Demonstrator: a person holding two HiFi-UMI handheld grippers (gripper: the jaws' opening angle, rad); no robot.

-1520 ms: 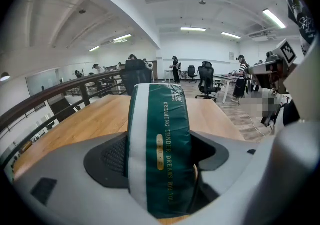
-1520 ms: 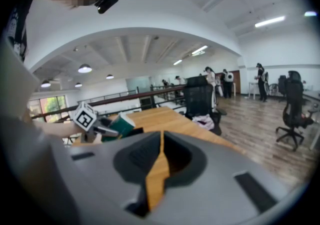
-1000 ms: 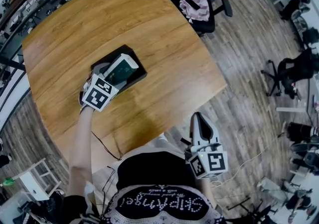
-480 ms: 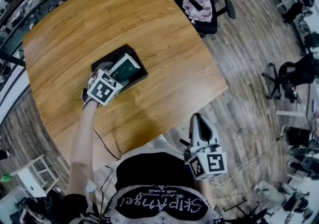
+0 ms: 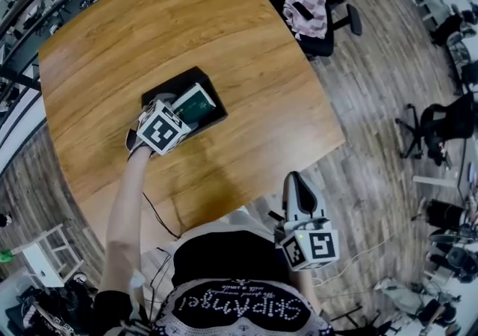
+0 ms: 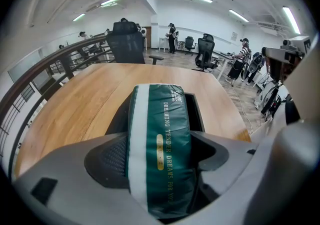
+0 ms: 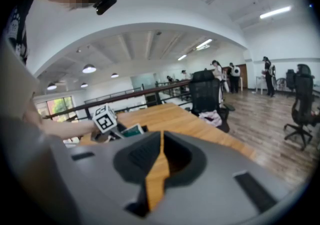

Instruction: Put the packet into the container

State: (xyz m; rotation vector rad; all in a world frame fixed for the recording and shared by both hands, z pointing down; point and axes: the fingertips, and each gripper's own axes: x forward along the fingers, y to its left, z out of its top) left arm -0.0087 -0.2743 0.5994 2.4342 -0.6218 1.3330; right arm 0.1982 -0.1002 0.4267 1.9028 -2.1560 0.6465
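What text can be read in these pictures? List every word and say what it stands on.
"DREAMING TENDER DREAMS FOR YO": white print along the green packet; the last word runs out of sight.
Small white print at the packet's far end, and its gold label: too small to read.
White lettering on the person's black shirt: seen upside down, too blurred to read with certainty.

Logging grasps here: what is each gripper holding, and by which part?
Left gripper: green packet, fingers clamped on its two long sides, far end jutting forward. Right gripper: shut, nothing held.
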